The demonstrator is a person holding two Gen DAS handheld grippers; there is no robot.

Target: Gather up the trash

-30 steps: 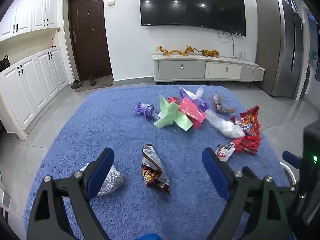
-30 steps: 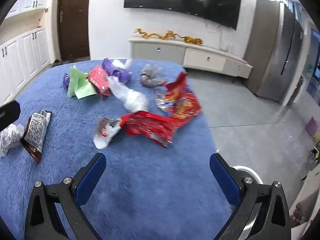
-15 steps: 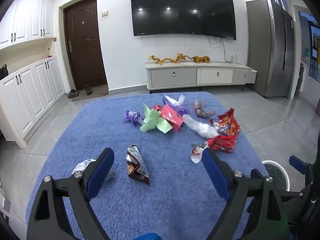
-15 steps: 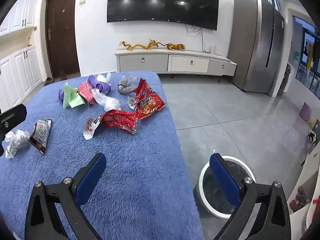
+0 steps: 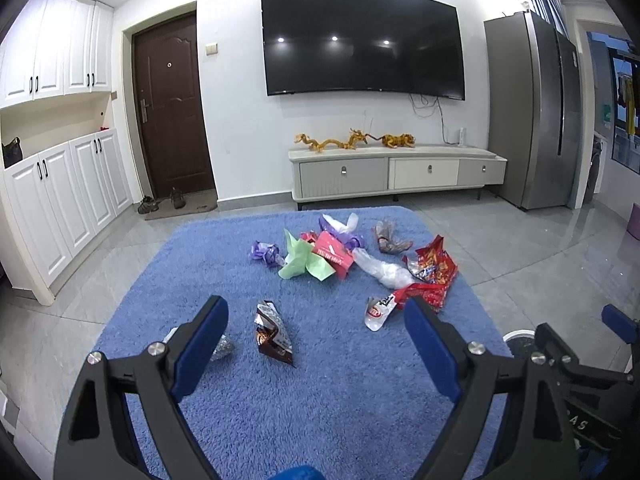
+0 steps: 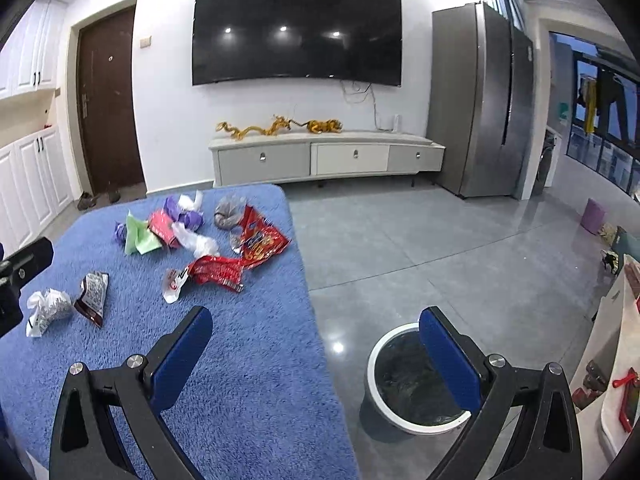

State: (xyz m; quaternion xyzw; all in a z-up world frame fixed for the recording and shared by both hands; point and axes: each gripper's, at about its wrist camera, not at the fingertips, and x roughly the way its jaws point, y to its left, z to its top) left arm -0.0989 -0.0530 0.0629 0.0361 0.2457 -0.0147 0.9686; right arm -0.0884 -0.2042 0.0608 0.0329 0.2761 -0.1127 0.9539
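Trash lies scattered on a blue rug (image 5: 328,392). A brown snack wrapper (image 5: 273,336) and a crumpled silver wrapper (image 5: 222,347) lie nearest. Farther off are a green paper (image 5: 304,265), a red packet (image 5: 333,255), purple wrappers (image 5: 265,252), a clear plastic bag (image 5: 383,269) and red snack bags (image 5: 431,270). My left gripper (image 5: 316,344) is open and empty above the rug's near part. My right gripper (image 6: 316,350) is open and empty above the rug's right edge. A white-rimmed bin (image 6: 416,384) stands on the floor under its right finger.
Grey tiled floor (image 6: 440,248) surrounds the rug. A low TV cabinet (image 5: 396,174) and wall TV stand at the back, a steel fridge (image 5: 536,120) at the right, white cupboards (image 5: 60,200) at the left. A purple stool (image 6: 593,216) sits far right.
Both grippers have pulled back and risen away from the trash, so the wrappers look smaller and farther. The bin has come into the right wrist view. Both stay open.
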